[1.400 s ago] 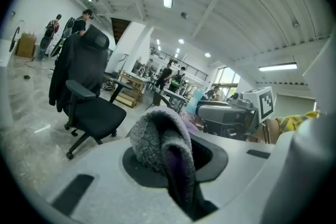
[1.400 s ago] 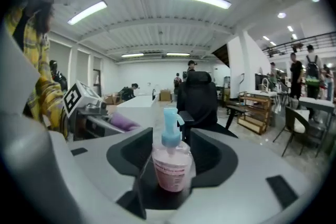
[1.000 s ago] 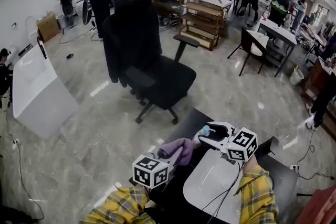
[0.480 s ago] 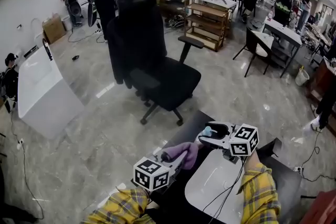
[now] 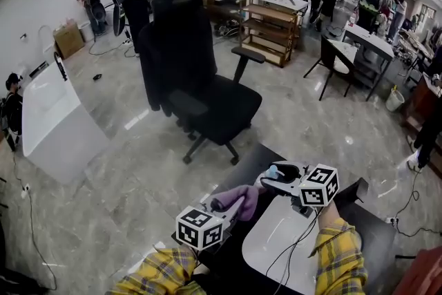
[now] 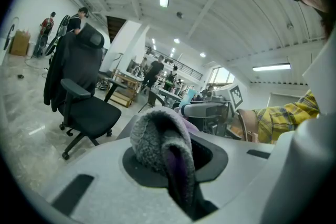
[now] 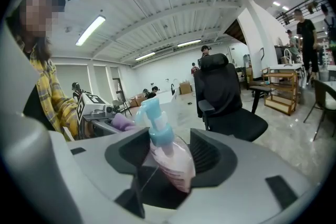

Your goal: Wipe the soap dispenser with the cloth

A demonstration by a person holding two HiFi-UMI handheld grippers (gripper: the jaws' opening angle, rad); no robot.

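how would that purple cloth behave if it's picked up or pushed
Probably floppy: the purple cloth droops in folds between the jaws of the left gripper. Its fuzzy pile looks light and grippy, so it is unlikely to slip. It should squash, not roll.

Office chair (image 5: 207, 97) stands near beyond black table (image 5: 254, 161); open floor (image 5: 103, 169) left; white basin (image 5: 275, 250) fills tabletop right.

soap dispenser (image 7: 169, 160) base: hid | cloth (image 6: 157, 136) lower end: hid | white basin (image 5: 273, 238): cut off, btm edge
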